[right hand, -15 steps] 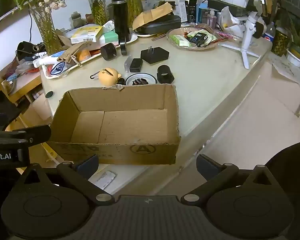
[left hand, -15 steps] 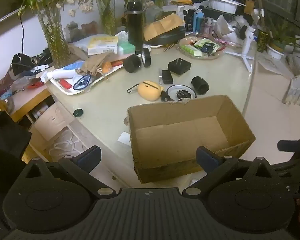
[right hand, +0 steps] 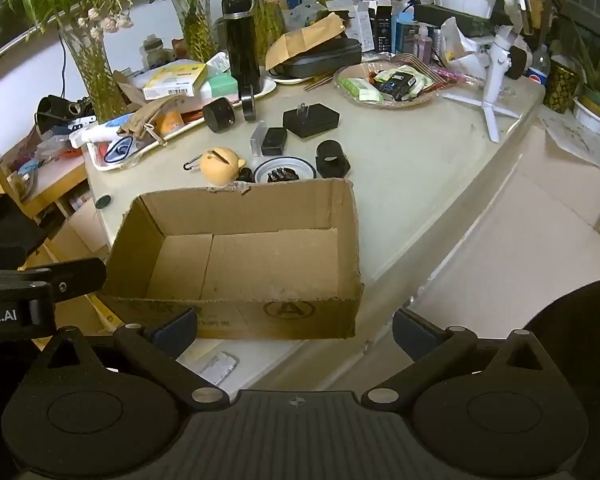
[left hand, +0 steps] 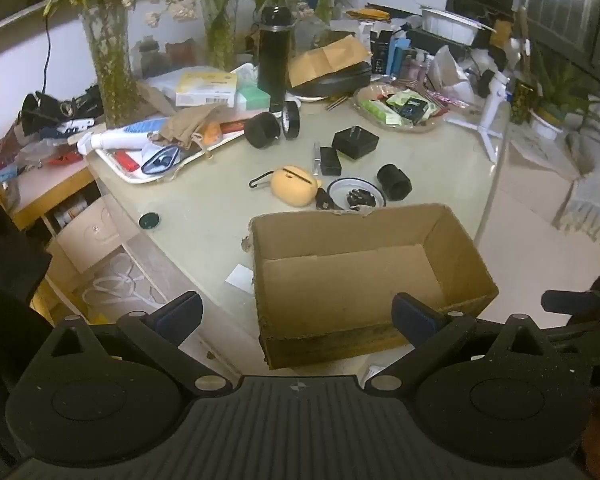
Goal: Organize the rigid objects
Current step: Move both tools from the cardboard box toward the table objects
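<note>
Stock on hand, placed by the cardboard box [right hand: 244,264], which sits open-topped and bare inside at the near edge of the table [right hand: 412,184].

- My left gripper [left hand: 298,316]: fingers spread wide, holding nothing, hovering before the box's near wall.
- My right gripper [right hand: 296,326]: likewise spread and unladen, hanging near the box's front face.
- Tan round case [right hand: 220,166], just behind the box's far wall, carabiner clip at its left. Judged light, hard-shelled, smooth and curved; I would pinch across its middle, not the clip.
- Small dish [right hand: 285,170], behind the far wall, right of the case, dark bits in it. Probably breakable; take by the rim, kept level.
- Black cylinder [right hand: 332,159], right of the dish. Stiff, likely grippy; clamp across its sides.
- Small black block [right hand: 274,141] and black plug adapter [right hand: 311,120], further behind. Rigid, flat-sided, easy to clamp; avoid the adapter's prongs.
- Black roller [right hand: 219,115], further back left, may roll.
</note>
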A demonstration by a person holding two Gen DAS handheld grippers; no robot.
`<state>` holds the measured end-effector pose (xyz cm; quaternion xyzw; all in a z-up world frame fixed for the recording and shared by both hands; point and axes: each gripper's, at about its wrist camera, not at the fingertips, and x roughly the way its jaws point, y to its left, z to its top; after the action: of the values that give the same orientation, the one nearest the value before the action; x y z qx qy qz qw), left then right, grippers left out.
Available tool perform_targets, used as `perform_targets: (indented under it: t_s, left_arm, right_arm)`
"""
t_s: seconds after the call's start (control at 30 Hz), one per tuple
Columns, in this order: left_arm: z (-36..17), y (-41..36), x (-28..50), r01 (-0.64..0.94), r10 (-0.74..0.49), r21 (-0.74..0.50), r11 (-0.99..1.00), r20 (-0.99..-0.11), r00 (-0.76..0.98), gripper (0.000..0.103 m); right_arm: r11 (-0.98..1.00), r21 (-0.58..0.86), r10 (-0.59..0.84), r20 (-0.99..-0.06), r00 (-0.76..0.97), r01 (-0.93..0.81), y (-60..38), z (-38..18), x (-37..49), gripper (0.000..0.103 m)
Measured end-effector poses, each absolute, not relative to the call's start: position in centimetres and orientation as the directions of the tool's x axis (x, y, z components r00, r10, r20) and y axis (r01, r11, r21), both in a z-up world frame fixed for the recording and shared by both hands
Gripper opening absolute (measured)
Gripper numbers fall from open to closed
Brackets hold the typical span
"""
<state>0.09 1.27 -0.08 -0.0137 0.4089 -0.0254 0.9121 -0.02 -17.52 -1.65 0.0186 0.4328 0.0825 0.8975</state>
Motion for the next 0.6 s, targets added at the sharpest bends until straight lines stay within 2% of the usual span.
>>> perform_targets:
  t_s: [0.37,0.6]
  left_arm:
    - [-0.3,3.6,0.3,-0.038,-0.053,-0.103,0.994,-0.757,0.651,0.103]
    - [-0.7,2.8,1.1,-0.008,-0.060,-0.087,0.996,-0.753,0.656,0.103]
  right_arm:
    - [0.988,0.099,0.150,-0.769,0.622,-0.116,-16.9,-0.9,0.5,0.103]
    - [0.993,0.069,0.115,-0.791,0.600,-0.100,-17.1,-1.5,1.0,0.103]
